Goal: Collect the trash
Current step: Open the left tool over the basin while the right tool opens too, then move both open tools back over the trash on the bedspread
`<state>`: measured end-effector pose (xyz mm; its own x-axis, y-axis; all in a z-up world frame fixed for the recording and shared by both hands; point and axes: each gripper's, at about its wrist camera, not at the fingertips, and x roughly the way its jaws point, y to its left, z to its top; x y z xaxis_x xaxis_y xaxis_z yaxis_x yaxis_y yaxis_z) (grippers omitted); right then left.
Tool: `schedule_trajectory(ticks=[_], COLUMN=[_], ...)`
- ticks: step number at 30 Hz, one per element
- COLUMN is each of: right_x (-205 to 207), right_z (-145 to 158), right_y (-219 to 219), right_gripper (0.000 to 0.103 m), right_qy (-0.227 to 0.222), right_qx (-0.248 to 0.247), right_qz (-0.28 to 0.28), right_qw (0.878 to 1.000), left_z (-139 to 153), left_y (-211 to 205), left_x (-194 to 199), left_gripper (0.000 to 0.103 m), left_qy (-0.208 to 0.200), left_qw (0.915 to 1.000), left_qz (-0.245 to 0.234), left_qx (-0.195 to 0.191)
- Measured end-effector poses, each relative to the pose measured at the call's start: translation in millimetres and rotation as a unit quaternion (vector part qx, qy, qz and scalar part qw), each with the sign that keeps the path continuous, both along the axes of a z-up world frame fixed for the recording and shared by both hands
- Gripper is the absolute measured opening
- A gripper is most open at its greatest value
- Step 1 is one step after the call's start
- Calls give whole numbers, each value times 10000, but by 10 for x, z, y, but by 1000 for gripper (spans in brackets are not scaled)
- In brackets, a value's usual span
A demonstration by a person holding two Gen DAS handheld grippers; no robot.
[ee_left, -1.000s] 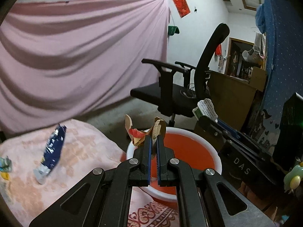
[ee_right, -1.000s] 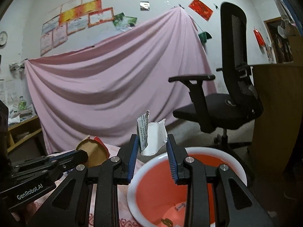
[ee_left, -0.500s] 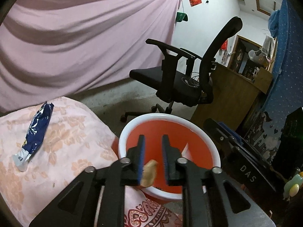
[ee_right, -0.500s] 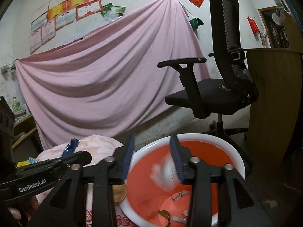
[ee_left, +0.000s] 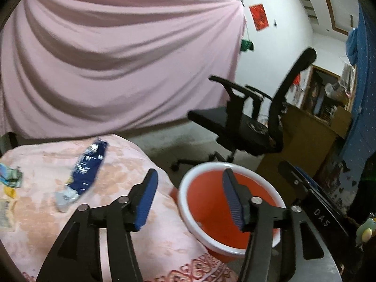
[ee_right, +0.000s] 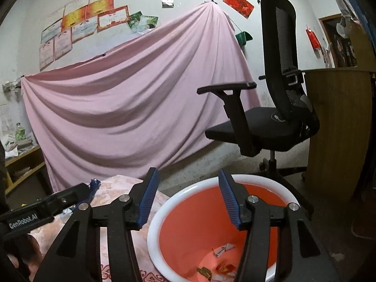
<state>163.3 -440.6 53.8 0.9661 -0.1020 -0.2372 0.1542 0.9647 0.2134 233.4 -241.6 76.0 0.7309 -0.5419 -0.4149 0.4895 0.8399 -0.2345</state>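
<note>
Hovering over the round orange plastic bin with a white rim point(ee_right: 162, 216), placed just beside the pink floral blanket point(ee_left: 117, 183) so scraps fall straight in. Right gripper point(ee_right: 188, 198) and left gripper point(ee_left: 189, 198) both empty, jaws opening, nothing between the blue pads. Crumpled wrappers point(ee_right: 223, 250) lying at the bin's bottom. Blue and silver snack wrapper point(ee_left: 87, 166) lying flat on the blanket, well apart from the bin, probably next to collect.

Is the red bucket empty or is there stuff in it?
Not empty. The right wrist view looks down into the red bucket, and a few crumpled wrappers lie at its bottom. It is far from full.
</note>
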Motion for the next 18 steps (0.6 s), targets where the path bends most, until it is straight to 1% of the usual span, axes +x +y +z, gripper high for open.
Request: schedule_trajectory(ticks=[1, 2, 4, 6, 8, 9, 10, 11, 13, 18], right_x=[-14, -26, -54, -71, -92, -100, -107, -114, -131, -175], right_z=[14, 33, 71, 102, 133, 146, 155, 165, 183, 243], right_y=[20, 38, 83, 134, 199, 236, 262, 305, 377, 593], right_gripper=[67, 73, 75, 80, 87, 88, 94, 103, 103, 103], right_qy=[-65, -134, -282, -391, -527, -583, -617, -672, -769, -1004], right_qx=[-21, -38, -79, -134, -197, -232, -255, -289, -340, -530], right_qz=[6, 14, 59, 105, 175, 208, 231, 269, 340, 540], right_qw=[10000, 9999, 9996, 9991, 9983, 9978, 9975, 9970, 9959, 9921], left_z=[13, 26, 36, 55, 67, 63, 70, 73, 72, 72], left_y=[28, 87, 184, 321, 436, 498, 548, 605, 719, 987], left_x=[-5, -25, -66, -131, -190, -217, -229, -254, -307, -441], left_gripper=[56, 59, 68, 92, 98, 100, 100, 100, 100, 100], left_qy=[-38, -93, -193, -361, -570, -631, -662, -698, -787, -986], left_qw=[10000, 9998, 9994, 9978, 9949, 9936, 9926, 9911, 9879, 9813], left_qz=[62, 153, 297, 545, 820, 919, 1008, 1123, 1332, 1654], left_qx=[-13, -33, -53, -92, -148, -159, -151, -131, -90, -58])
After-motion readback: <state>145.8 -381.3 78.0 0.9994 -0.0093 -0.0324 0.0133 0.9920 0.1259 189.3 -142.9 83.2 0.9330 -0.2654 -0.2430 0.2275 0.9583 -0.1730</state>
